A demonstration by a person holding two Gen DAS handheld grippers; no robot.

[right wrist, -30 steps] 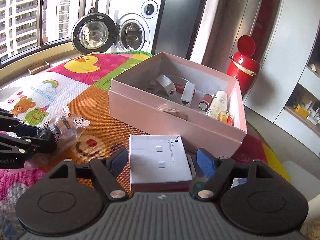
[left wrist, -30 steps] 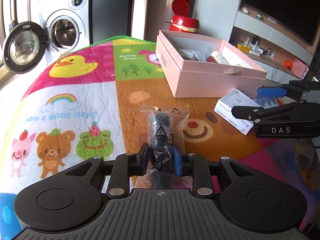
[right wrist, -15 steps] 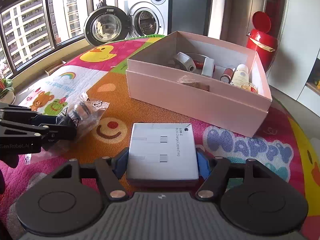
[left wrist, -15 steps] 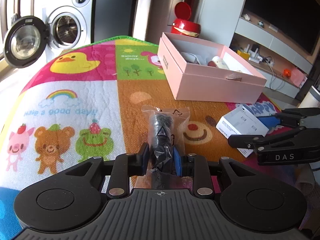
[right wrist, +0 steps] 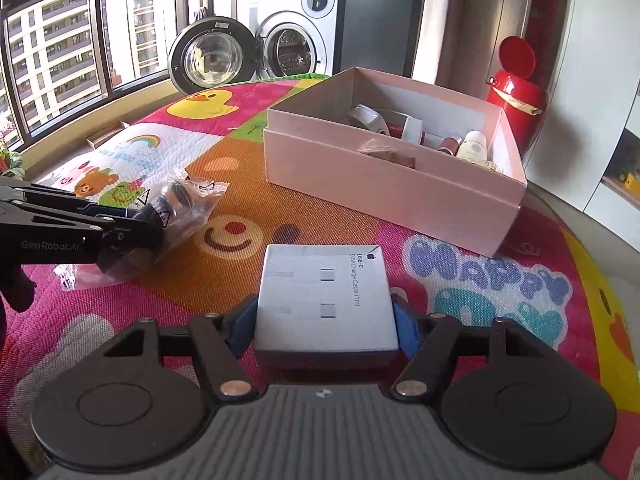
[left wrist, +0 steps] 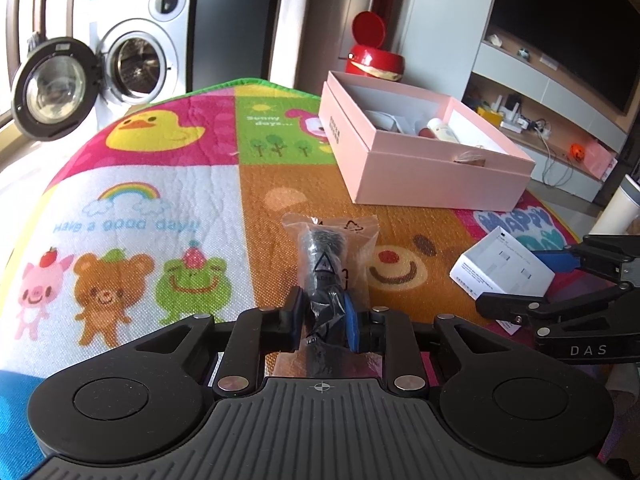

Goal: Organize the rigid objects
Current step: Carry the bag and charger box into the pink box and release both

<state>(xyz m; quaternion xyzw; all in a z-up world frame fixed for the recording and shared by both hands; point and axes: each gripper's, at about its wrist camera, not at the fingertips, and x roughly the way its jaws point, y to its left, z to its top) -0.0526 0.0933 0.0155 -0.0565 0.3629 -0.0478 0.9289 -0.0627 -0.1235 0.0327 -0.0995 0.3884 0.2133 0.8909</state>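
Observation:
A black cylindrical part in a clear plastic bag (left wrist: 326, 248) lies on the play mat. My left gripper (left wrist: 323, 312) has its jaws closing on the bag's near end, and the pads press the black part. From the right wrist view the same bag (right wrist: 180, 200) sticks out of the left gripper (right wrist: 136, 232). A white USB-C cable box (right wrist: 326, 300) sits between the blue pads of my right gripper (right wrist: 324, 324), which touch both its sides. An open pink box (left wrist: 432, 180) holding several small items stands further back on the mat.
A colourful cartoon play mat (left wrist: 160, 200) covers the floor. A washing machine with its round door (left wrist: 52, 88) swung open stands behind the mat. A red bin (left wrist: 374, 60) is behind the pink box (right wrist: 380, 192). A low shelf (left wrist: 540, 128) runs along the right.
The right gripper's jaws have come in from either side of the white box until the pads touch it. The left gripper stays on the bag, squeezing it slightly tighter.

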